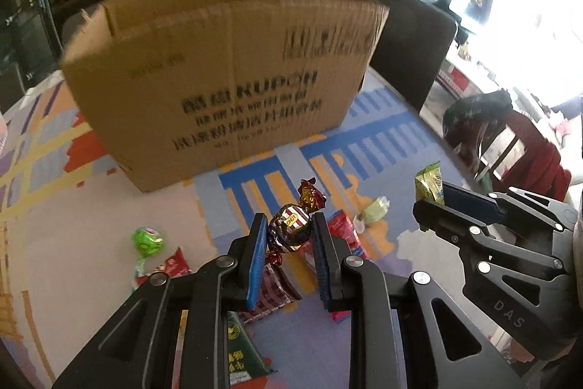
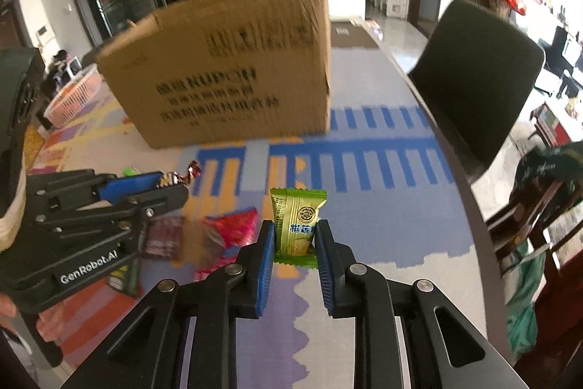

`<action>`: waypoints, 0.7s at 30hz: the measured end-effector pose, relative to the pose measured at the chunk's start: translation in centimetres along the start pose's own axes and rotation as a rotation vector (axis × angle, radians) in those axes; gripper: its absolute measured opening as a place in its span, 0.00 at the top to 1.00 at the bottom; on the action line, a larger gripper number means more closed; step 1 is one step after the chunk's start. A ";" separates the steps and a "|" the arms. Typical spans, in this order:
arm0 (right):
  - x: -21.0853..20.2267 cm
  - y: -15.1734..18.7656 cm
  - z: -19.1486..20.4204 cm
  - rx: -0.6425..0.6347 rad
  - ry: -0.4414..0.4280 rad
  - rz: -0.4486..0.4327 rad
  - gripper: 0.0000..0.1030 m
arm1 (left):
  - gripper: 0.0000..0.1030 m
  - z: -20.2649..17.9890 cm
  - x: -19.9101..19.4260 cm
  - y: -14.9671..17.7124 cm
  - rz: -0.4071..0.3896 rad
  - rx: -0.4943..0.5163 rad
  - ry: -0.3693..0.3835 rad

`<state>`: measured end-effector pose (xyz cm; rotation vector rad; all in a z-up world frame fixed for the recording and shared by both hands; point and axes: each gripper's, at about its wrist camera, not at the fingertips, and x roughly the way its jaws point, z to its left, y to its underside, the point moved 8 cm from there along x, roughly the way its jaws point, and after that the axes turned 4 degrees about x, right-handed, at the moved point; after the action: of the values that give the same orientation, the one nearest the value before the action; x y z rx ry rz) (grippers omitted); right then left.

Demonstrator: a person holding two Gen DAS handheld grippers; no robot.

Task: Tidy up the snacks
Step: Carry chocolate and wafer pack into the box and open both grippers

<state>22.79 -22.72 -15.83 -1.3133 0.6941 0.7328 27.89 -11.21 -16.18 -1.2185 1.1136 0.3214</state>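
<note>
Pinching a twist-wrapped candy [image 1: 290, 231] in striped gold and dark foil between its blue pads, the left hand-held gripper [image 1: 289, 237] holds it clear of the table [image 1: 109, 214]. In the right wrist view, the right hand-held gripper [image 2: 294, 236] clamps a green-and-gold snack packet [image 2: 296, 225] upright between its own pads.

More snacks lie on the patterned table cover beneath the left hand-held gripper: a green lollipop [image 1: 147, 241] at nine o'clock from the candy, a red packet [image 1: 342, 230] just at three o'clock, and a pale green wrapped sweet [image 1: 373, 212] farther out at two o'clock. A dark green packet [image 1: 242, 352] lies at six o'clock. At twelve o'clock stands an open cardboard box [image 1: 226, 75] printed with black lettering. A dark chair [image 1: 408, 39] stands at the box's two o'clock.
</note>
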 end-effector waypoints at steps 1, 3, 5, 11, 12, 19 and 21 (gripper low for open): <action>-0.5 -0.4 0.3 -0.004 -0.006 -0.014 0.77 | 0.76 0.1 -0.5 -0.3 -0.012 -0.003 -0.001; -1.5 -1.2 0.8 -0.011 -0.019 -0.040 0.77 | 0.76 0.1 -1.9 -1.1 -0.045 -0.008 -0.010; -2.7 -2.2 1.3 -0.020 -0.031 -0.074 0.77 | 0.76 0.3 -3.2 -1.9 -0.079 -0.013 -0.021; -5.2 -5.0 2.7 -0.031 -0.076 -0.149 0.77 | 0.76 0.9 -7.1 -4.2 -0.172 -0.023 -0.036; -5.6 -5.6 3.0 -0.033 -0.084 -0.163 0.77 | 0.76 1.0 -7.7 -4.7 -0.186 -0.027 -0.037; -8.2 -9.0 4.9 -0.059 -0.118 -0.248 0.77 | 0.76 2.2 -10.9 -7.3 -0.267 -0.055 -0.053; -8.5 -9.9 5.4 -0.070 -0.121 -0.264 0.77 | 0.76 2.6 -11.5 -8.0 -0.286 -0.058 -0.066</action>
<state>25.83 -19.07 -2.52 -1.3811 0.3912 0.6196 29.55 -8.02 -2.36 -1.3892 0.8645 0.1745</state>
